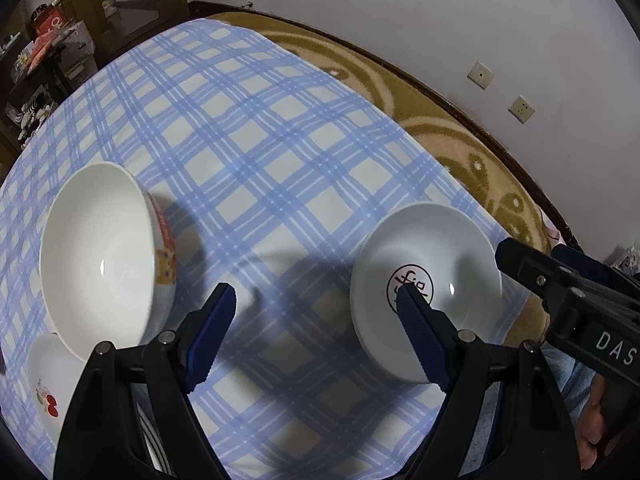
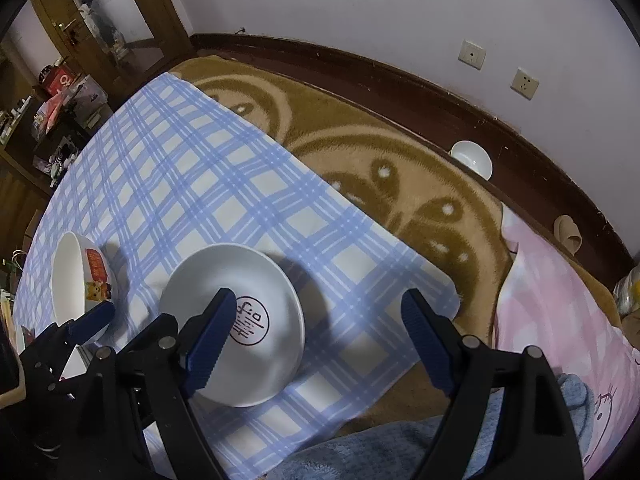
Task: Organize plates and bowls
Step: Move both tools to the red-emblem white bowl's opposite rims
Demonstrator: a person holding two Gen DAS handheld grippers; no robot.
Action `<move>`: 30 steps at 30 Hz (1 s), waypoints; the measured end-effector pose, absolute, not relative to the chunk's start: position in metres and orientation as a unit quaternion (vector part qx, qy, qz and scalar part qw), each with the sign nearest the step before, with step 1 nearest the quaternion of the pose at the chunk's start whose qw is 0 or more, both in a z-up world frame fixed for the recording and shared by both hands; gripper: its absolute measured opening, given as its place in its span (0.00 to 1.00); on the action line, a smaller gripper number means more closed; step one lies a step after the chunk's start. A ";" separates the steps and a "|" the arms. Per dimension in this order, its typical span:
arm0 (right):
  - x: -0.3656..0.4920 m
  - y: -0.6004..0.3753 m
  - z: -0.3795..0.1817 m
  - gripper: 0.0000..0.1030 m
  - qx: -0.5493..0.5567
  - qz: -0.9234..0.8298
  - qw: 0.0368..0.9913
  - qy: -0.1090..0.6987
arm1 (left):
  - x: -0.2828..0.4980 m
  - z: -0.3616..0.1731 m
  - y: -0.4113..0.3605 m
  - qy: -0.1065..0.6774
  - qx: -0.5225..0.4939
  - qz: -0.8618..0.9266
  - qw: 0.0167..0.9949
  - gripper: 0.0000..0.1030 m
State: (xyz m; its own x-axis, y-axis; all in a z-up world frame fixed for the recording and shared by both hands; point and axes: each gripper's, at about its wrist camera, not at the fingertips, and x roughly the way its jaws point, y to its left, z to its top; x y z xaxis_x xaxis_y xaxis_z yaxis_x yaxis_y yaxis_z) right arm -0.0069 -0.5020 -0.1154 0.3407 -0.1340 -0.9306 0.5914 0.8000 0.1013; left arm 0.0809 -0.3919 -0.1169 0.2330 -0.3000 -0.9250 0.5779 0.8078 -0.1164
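A white plate with a red round mark [image 1: 430,264] [image 2: 256,300] lies on the blue checked cloth [image 1: 248,152] [image 2: 192,184]. A large white bowl with red and orange print [image 1: 100,256] [image 2: 76,276] stands to its left. A small white dish with cherries [image 1: 48,380] sits at the lower left. My left gripper [image 1: 318,300] is open and empty between bowl and plate; its right finger overlaps the plate's near side. It also shows in the right wrist view [image 2: 90,320]. My right gripper [image 2: 318,308] is open and empty over the plate's right edge, and shows in the left wrist view [image 1: 520,260].
The cloth lies on a brown patterned blanket [image 2: 360,152]. Another white bowl [image 2: 472,158] sits at the far right by the dark wooden rail [image 2: 400,80]. A pink cover [image 2: 560,312] and blue towel [image 2: 380,448] lie at the near right. Cluttered shelves [image 2: 48,120] stand left.
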 end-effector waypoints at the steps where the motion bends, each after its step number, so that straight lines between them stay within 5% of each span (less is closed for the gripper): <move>1: -0.007 -0.503 -0.117 0.86 0.217 -0.229 0.788 0.528 | 0.081 -0.118 -0.393 0.551 0.127 -0.282 0.775 0.79; 19: -0.017 -0.520 -0.151 0.79 0.273 -0.218 0.761 0.547 | 0.083 -0.141 -0.402 0.567 0.128 -0.272 0.767 0.75; 22: -0.016 -0.520 -0.157 0.78 0.278 -0.213 0.757 0.552 | 0.085 -0.147 -0.402 0.575 0.125 -0.270 0.762 0.65; 30: -0.010 -0.518 -0.171 0.49 0.299 -0.187 0.748 0.562 | 0.088 -0.153 -0.405 0.588 0.114 -0.272 0.753 0.44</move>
